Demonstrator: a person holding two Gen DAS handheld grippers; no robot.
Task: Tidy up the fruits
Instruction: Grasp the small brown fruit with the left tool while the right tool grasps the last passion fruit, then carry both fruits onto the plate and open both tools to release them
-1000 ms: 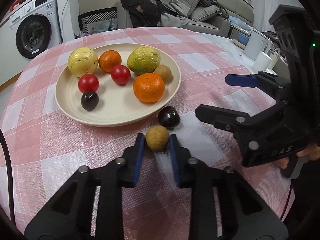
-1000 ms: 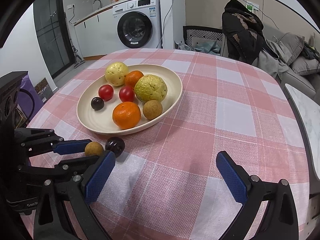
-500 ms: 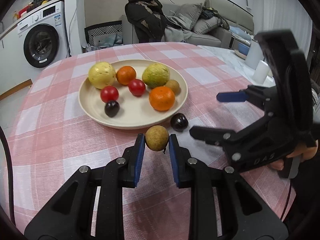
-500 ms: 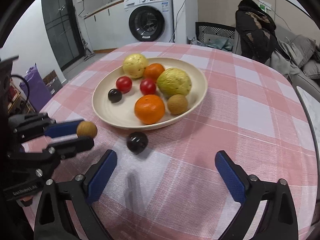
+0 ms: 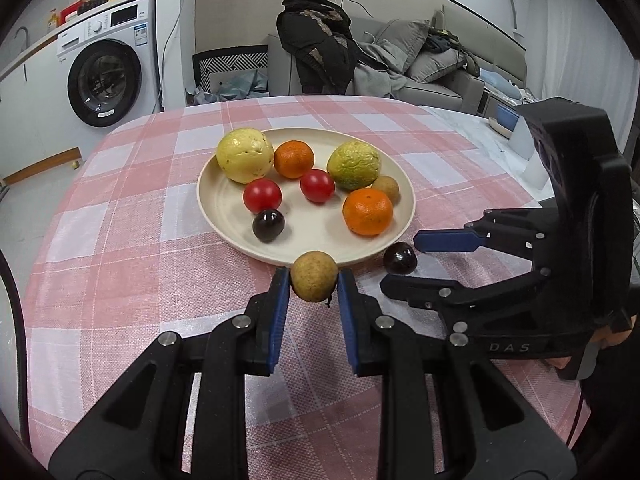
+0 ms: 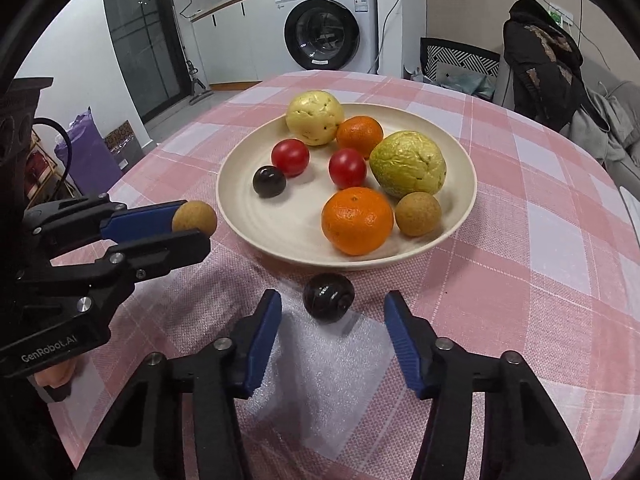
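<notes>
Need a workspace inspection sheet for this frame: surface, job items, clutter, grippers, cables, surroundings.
Surface: round table under a pink checked cloth.
Job's things: plate holds eight fruits; dark fruit lies on the cloth beside the plate.
Clutter: nothing seen on the cloth.
Grippers: left gripper shut on brown fruit, lifted near the plate's rim; right gripper has just been closing, dark fruit between its fingers, untouched.
Cables: black cable at the left edge.
Surroundings: washing machine, sofa, dark coat.
</notes>
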